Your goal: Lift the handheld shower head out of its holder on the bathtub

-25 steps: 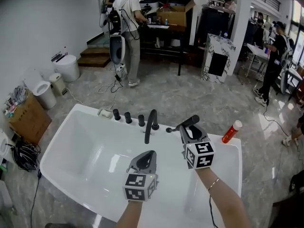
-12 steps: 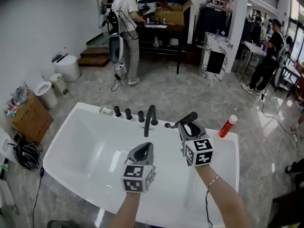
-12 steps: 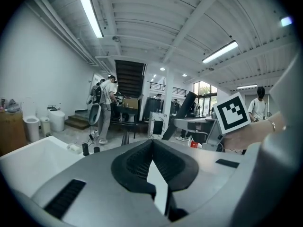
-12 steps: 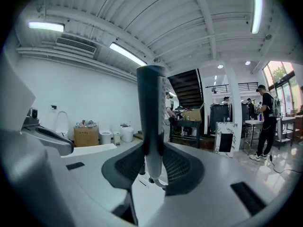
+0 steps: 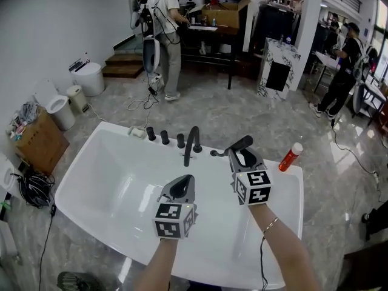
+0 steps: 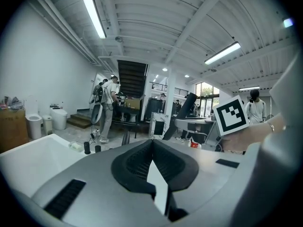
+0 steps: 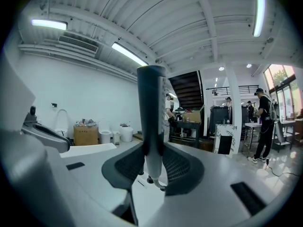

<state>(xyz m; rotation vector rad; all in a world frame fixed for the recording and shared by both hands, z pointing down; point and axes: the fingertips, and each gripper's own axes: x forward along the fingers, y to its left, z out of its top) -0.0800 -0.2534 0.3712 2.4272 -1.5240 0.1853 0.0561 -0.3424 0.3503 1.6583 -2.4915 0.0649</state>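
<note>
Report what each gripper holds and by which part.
Right gripper clamps the dark grey wand-shaped handheld shower head across its handle, near the tapered lower end. Left gripper is shut and holds nothing.

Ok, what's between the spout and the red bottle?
The shower head, clamped in the right gripper, is between the spout and the bottle. The head view shows it.

White bathtub (image 5: 103, 183); black faucet (image 5: 191, 145) and black shower head (image 5: 241, 144). Red bottle (image 5: 290, 159), white-capped, at right. Grey veined floor (image 5: 230, 111). Black-and-white square markers on the grey left gripper (image 5: 188, 179) and right gripper (image 5: 240, 154).
</note>
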